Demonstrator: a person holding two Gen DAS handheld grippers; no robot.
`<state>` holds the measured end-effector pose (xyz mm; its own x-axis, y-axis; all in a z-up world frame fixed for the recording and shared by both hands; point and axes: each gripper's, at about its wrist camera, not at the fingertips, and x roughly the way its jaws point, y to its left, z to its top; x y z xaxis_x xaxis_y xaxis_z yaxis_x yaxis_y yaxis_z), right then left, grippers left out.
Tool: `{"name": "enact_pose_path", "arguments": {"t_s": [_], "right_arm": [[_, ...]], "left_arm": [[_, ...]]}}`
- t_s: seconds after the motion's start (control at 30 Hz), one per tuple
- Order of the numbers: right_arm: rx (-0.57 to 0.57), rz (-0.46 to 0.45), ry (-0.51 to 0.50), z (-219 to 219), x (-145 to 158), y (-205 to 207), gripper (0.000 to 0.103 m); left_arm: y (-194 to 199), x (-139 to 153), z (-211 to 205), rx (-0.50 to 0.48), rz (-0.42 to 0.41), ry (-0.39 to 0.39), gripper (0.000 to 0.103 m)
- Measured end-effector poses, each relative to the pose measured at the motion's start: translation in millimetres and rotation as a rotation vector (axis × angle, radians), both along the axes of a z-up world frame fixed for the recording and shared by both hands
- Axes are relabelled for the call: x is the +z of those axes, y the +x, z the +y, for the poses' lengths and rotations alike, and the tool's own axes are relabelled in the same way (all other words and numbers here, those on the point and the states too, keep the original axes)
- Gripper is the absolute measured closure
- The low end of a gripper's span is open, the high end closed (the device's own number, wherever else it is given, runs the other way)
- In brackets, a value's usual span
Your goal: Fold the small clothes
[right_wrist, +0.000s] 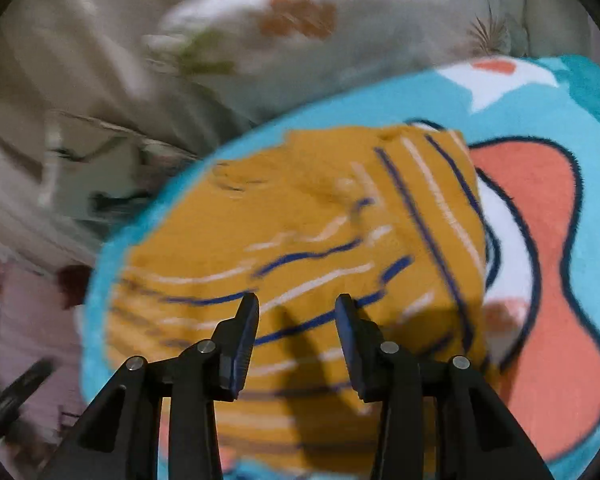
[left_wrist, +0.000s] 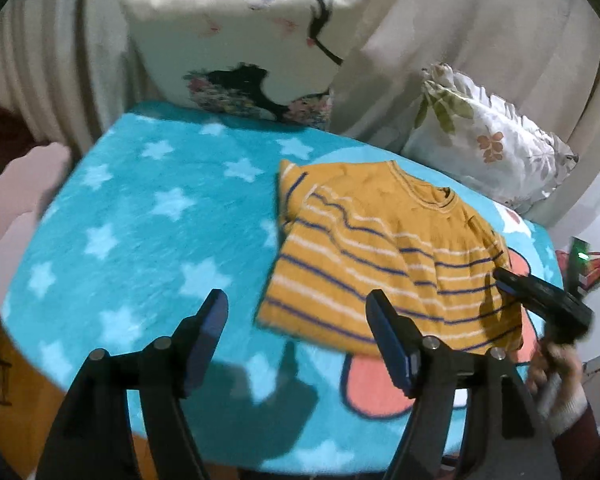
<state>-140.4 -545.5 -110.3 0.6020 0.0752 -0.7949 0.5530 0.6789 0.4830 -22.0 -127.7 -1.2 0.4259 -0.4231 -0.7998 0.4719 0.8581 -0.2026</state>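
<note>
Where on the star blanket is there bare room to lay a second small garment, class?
Free: the starred blanket left of the striped shirt, from the bird cushion to the near edge. Crowded: the right side, with shirt, right gripper and leaf pillow.

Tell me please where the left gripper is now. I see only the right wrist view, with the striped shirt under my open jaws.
Observer: The left gripper is off the shirt. It hangs over the blanket at the shirt's left side, jaws open and empty.
Operator: Which way does the collar point?
Observer: The collar points away from the left gripper, toward the pillows at the far edge.
Operator: And the hem?
Observer: The hem is the near edge. Its left corner lies just ahead of the left jaws.
</note>
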Motion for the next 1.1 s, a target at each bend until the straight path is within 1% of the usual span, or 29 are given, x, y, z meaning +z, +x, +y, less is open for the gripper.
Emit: {"name": "enact_pose_path", "arguments": {"t_s": [0.03, 0.07, 0.1, 0.13, 0.17, 0.23, 0.27, 0.33, 0.4, 0.43, 0.47, 0.57, 0.6, 0.63, 0.67, 0.7, 0.73, 0.77, 0.8, 0.83, 0.87, 0.9, 1.0, 1.07, 1.1], "right_arm": [[-0.046, 0.020, 0.012, -14.4, -10.1, -3.3, 0.066], [-0.092, 0.012, 0.042, -27.8, -16.5, -10.7, 0.076], [-0.148, -0.025, 0.108, -44.8, -20.5, -22.5, 0.076], [-0.181, -0.038, 0.137, -53.5, -20.0, -30.8, 0.076], [-0.205, -0.043, 0.135, -59.4, -13.8, -39.4, 0.073], [-0.211, -0.007, 0.053, -57.2, 4.5, -46.0, 0.062], [-0.189, -0.007, 0.019, -51.5, 17.9, -47.7, 0.062], [-0.142, -0.027, -0.008, -36.5, 39.1, -46.0, 0.062], [-0.088, -0.039, -0.062, -13.9, 62.4, -37.3, 0.057], [-0.060, -0.043, -0.077, -1.0, 69.6, -31.4, 0.052], [-0.023, -0.044, -0.084, 15.6, 75.9, -21.1, 0.049], [0.089, -0.035, -0.042, 61.7, 74.8, 22.3, 0.048], [0.120, -0.026, -0.035, 77.0, 71.6, 31.5, 0.048], [0.153, -0.003, -0.033, 94.4, 67.1, 47.5, 0.048], [0.176, 0.013, -0.033, 107.8, 63.3, 58.8, 0.048], [0.203, 0.028, -0.028, 122.8, 59.0, 73.2, 0.048], [0.230, 0.036, -0.018, 138.3, 55.1, 88.3, 0.048], [0.250, 0.041, -0.013, 150.7, 52.5, 100.0, 0.048], [0.275, 0.048, -0.011, 166.9, 48.8, 117.1, 0.048], [0.294, 0.055, -0.013, 180.6, 45.7, 132.8, 0.047], [0.312, 0.064, -0.017, 192.3, 40.7, 147.6, 0.046], [0.324, 0.079, -0.031, 204.4, 34.2, 164.7, 0.046], [0.336, 0.135, -0.106, 232.9, 18.1, 193.3, 0.041], [0.328, 0.208, -0.195, 250.8, 3.5, 209.1, 0.032], [0.322, 0.226, -0.227, 254.8, 0.8, 210.4, 0.031]], "left_arm": [[-4.6, 1.2, 8.8, 0.020, -0.001, 0.006, 0.027], [-7.6, 0.3, 17.5, 0.040, 0.001, 0.012, 0.025], [-8.5, -1.8, 25.3, 0.056, 0.005, 0.016, 0.024], [-8.2, -5.1, 29.8, 0.067, 0.011, 0.018, 0.024], [-6.1, -11.2, 36.0, 0.084, 0.026, 0.016, 0.024], [1.7, -24.4, 42.3, 0.105, 0.073, 0.000, 0.024], [7.7, -33.3, 43.8, 0.107, 0.104, -0.018, 0.024], [18.9, -47.9, 39.8, 0.096, 0.135, -0.037, 0.024], [32.4, -61.9, 26.7, 0.056, 0.148, -0.042, 0.024], [39.6, -68.5, 18.6, 0.033, 0.154, -0.049, 0.024], [47.3, -76.0, 10.6, 0.009, 0.159, -0.060, 0.024], [68.2, -99.6, -10.6, -0.047, 0.186, -0.092, 0.024], [74.1, -108.5, -15.6, -0.063, 0.206, -0.094, 0.024], [80.3, -122.4, -20.8, -0.087, 0.253, -0.095, 0.024], [81.0, -125.7, -21.6, -0.099, 0.255, -0.101, 0.026], [79.0, -121.2, -21.3, -0.120, 0.222, -0.099, 0.033], [78.5, -121.0, -23.0, -0.167, 0.248, -0.075, 0.042], [77.9, -119.8, -19.3, -0.201, 0.277, -0.072, 0.059], [78.2, -117.9, -12.0, -0.212, 0.306, -0.086, 0.064], [79.3, -115.0, -1.4, -0.212, 0.340, -0.108, 0.064], [79.8, -109.4, 12.7, -0.202, 0.356, -0.133, 0.064], [79.4, -103.7, 24.8, -0.196, 0.350, -0.147, 0.064], [78.7, -81.9, 63.8, -0.174, 0.283, -0.154, 0.063], [82.4, -73.6, 87.4, -0.145, 0.260, -0.155, 0.061], [84.5, -72.7, 97.8, -0.131, 0.251, -0.152, 0.060]]}}
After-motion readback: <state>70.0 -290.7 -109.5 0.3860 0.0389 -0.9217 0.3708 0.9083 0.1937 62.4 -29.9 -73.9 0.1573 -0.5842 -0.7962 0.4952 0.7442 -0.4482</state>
